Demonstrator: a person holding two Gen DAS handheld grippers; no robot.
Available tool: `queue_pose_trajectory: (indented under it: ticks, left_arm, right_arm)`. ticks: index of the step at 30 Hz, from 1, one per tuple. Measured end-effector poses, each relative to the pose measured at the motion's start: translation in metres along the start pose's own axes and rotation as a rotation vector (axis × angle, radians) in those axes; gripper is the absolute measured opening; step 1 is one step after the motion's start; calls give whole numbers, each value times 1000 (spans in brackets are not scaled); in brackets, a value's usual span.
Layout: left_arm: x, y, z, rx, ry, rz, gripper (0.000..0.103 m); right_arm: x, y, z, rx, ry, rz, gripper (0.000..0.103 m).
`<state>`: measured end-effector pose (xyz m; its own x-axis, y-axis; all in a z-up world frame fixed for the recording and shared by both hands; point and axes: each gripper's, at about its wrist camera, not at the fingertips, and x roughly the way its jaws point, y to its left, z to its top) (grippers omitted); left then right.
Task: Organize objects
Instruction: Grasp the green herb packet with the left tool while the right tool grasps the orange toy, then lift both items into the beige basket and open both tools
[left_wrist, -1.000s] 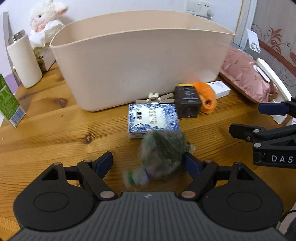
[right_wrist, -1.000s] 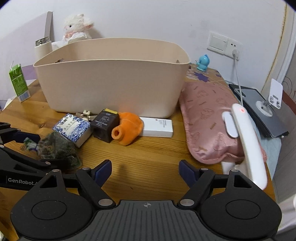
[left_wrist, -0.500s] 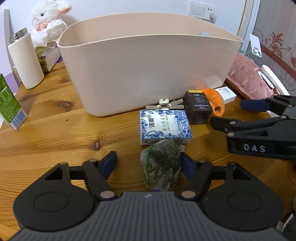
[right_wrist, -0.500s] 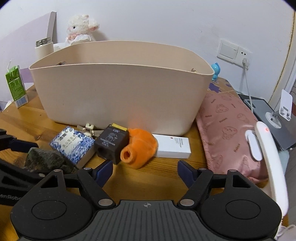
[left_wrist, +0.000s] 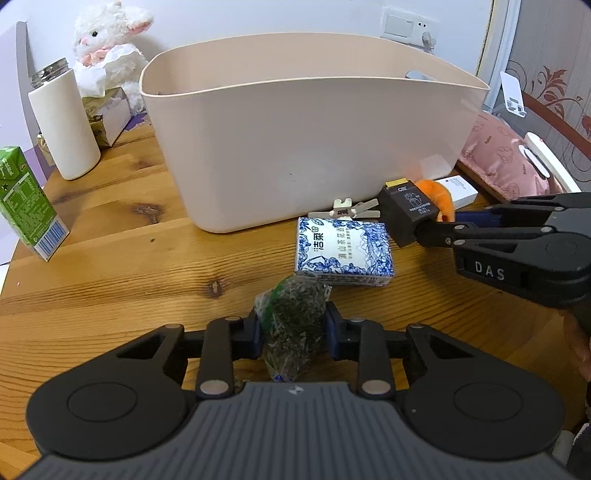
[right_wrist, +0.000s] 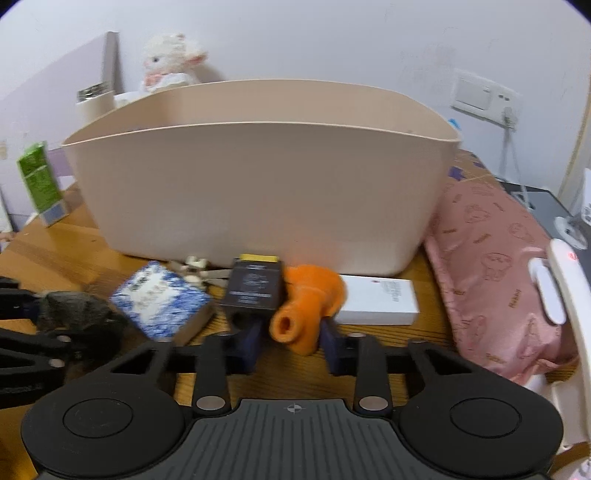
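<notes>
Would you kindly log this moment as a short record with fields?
left tongs: closed on the bag of dried leaves, low over the wooden table
right tongs: either side of the orange plush toy, grip unclear
bin: beige, upright, behind the items
blue-and-white box: lying before the bin
black box: left of the toy
</notes>
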<state>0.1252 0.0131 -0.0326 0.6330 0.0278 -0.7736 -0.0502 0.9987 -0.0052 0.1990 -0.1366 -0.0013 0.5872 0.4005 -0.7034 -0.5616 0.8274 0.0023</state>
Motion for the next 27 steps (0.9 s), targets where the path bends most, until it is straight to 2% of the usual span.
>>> queue_pose_trajectory:
  ticks: [5, 15, 21, 27]
  left_arm:
    - [-6, -1, -2, 3, -13, -7, 33]
    - [-34, -8, -2, 14, -73, -31, 33]
    - [-59, -8, 7, 13, -137, -40, 33]
    - [-87, -8, 23, 9, -236, -42, 33]
  right_arm:
    - [-7, 5, -4, -25, 0, -17, 8]
    - [-39, -2, -7, 8, -32, -19, 8]
    - [-71, 0, 1, 9, -104, -29, 8]
    - [-105, -1, 19, 10, -191, -60, 8]
